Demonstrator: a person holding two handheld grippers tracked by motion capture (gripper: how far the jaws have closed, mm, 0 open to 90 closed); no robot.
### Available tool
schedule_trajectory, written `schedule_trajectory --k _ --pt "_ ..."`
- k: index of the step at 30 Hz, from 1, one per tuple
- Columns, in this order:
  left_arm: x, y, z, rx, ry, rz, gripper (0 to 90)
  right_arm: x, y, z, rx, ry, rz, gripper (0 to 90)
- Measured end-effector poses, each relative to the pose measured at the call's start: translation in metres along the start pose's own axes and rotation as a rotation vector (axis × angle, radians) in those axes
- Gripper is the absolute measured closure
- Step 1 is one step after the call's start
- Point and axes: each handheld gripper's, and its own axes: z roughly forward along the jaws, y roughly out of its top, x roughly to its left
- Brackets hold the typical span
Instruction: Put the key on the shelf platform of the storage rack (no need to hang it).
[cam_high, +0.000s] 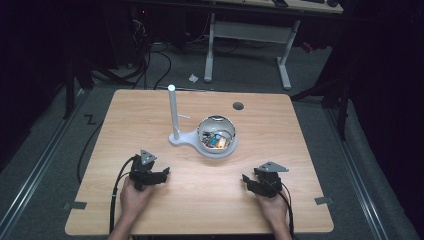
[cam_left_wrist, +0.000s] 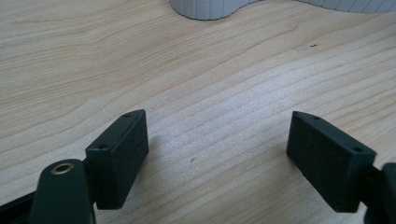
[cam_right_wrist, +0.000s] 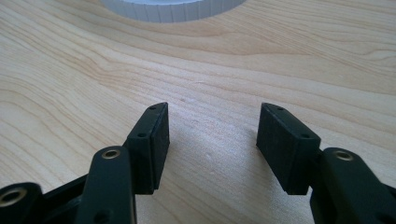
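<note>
The left tool (cam_high: 161, 176) rests low over the near left part of the wooden desk (cam_high: 150, 115), its jaws standing wide apart with nothing but bare wood grain between them, as the left gripper view confirms. The left hand (cam_high: 134, 196) wraps the tool's body from behind, and a black cable (cam_high: 116, 190) loops off its rear toward the near edge. The right tool (cam_high: 248, 181) sits at the near right of the desk, held by the right hand (cam_high: 272, 205); its jaws are also parted, a little less widely than the left pair, and only the desk surface lies between them in the right gripper view. The two tools are well apart from each other, each angled inward toward the middle. Beyond them, near the centre of the desk, stands a white stand (cam_high: 181, 138) with an upright white post (cam_high: 173, 112) on its left end and a clear round bowl (cam_high: 216, 135) on its right end; small colourful items (cam_high: 218, 141) lie inside the bowl, too small to tell apart. The ribbed white base of the stand (cam_left_wrist: 210, 9) shows at the top of the left gripper view, and likewise (cam_right_wrist: 173, 11) at the top of the right gripper view. A dark round grommet (cam_high: 238, 106) sits in the desk farther back.
</note>
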Motion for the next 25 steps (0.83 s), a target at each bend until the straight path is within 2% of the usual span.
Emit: schedule_trajectory --k 3,25 --pt "0.0 0.0 0.0 0.0 0.0 0.0 21.1 0.0034 0.0003 0.0007 0.007 -0.022 -0.021 42.2" --pt "0.0002 0.0001 0.0 -0.002 0.001 -0.002 21.1 0.004 0.0002 0.0005 0.011 -0.035 -0.004 39.0"
